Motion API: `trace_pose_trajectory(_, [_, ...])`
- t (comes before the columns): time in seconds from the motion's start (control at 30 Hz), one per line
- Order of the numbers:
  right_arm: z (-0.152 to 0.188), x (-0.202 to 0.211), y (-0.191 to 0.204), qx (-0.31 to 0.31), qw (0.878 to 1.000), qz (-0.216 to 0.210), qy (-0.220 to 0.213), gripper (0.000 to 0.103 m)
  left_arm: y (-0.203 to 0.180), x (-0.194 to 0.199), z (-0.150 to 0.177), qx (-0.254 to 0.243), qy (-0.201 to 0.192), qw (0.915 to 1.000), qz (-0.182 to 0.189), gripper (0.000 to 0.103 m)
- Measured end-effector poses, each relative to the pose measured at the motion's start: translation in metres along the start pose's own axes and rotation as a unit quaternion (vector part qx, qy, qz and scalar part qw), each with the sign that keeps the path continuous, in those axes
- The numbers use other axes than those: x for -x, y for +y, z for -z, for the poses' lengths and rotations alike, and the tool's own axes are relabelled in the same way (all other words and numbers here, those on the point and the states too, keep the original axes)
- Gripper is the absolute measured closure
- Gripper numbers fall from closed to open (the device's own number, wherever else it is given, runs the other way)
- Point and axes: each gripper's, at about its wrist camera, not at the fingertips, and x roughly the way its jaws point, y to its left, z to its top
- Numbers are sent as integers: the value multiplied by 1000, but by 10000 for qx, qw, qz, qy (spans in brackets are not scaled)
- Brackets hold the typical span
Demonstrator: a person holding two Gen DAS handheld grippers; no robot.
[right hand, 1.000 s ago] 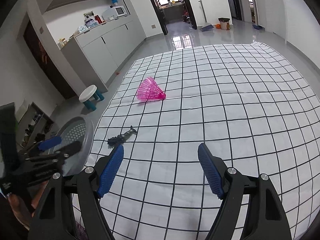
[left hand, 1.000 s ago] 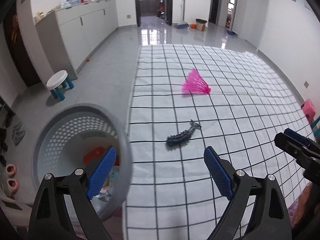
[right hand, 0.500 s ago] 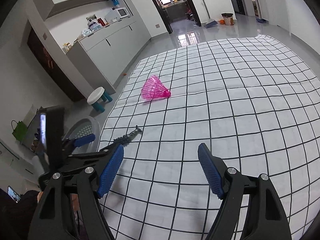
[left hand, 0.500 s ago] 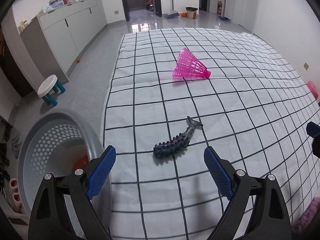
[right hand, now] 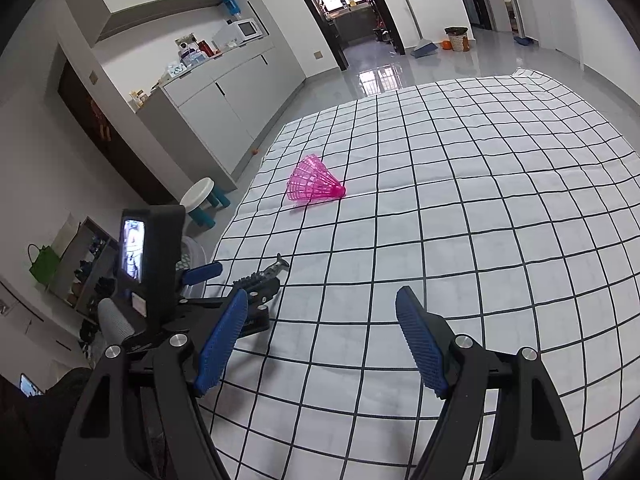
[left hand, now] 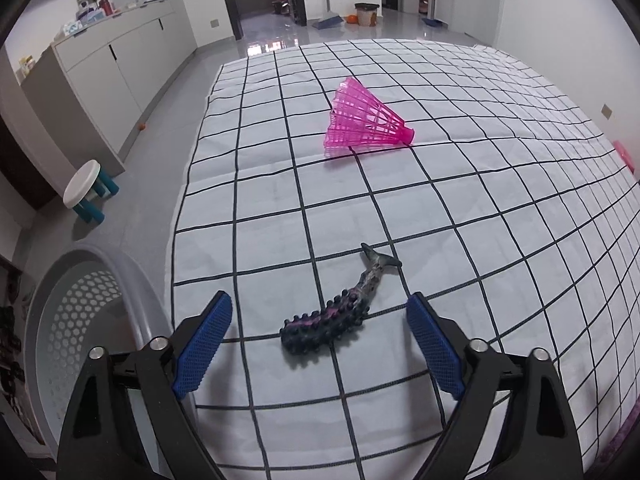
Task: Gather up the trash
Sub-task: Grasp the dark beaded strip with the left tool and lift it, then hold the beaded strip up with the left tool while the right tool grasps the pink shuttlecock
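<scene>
Trash toy fish (left hand: 340, 316) is lying on the checked sheet (left hand: 480, 208), framed between the blue pads of my left gripper (left hand: 320, 332), whose jaws are closing without touching it; the basket (left hand: 132, 280) is standing just left of the sheet. From the right wrist, my right gripper (right hand: 320, 340) is hanging wide apart over bare sheet, gripping nothing, with the pink shuttlecock (right hand: 314, 186) lying farther off.

The left gripper (left hand: 319, 320) has come down over the dark toy creature (left hand: 334, 316), and its jaws are closing around it.
</scene>
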Motion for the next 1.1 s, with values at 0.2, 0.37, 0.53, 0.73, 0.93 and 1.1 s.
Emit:
trace_pose_trajectory(0.2, [-1, -1, -1, -26, 10000, 17, 8, 30, 1, -1, 4, 115, 57, 9993, 365, 51])
trace_pose_trajectory(0.37, [-1, -2, -2, -25, 10000, 56, 28, 30, -5, 2, 9, 66, 48, 9988, 485, 64])
trace_pose_trajectory(0.53, [1, -7, -4, -35, 9999, 104, 92, 30, -3, 10, 12, 110, 19, 9986, 512, 64])
trace_pose_trajectory(0.73, [-3, -15, -2, -45, 9997, 121, 186, 30, 10, 40, 11, 267, -344, 9987, 268, 64])
trace_pose_trajectory(0.93, [-24, -23, 14, 316, 9990, 252, 198, 30, 33, 68, 9, 520, -673, 9964, 28, 64])
trace_pose_trajectory(1.1, [-48, -45, 27, 769, 9958, 361, 339, 30, 52, 74, 13, 773, -715, 9944, -33, 64])
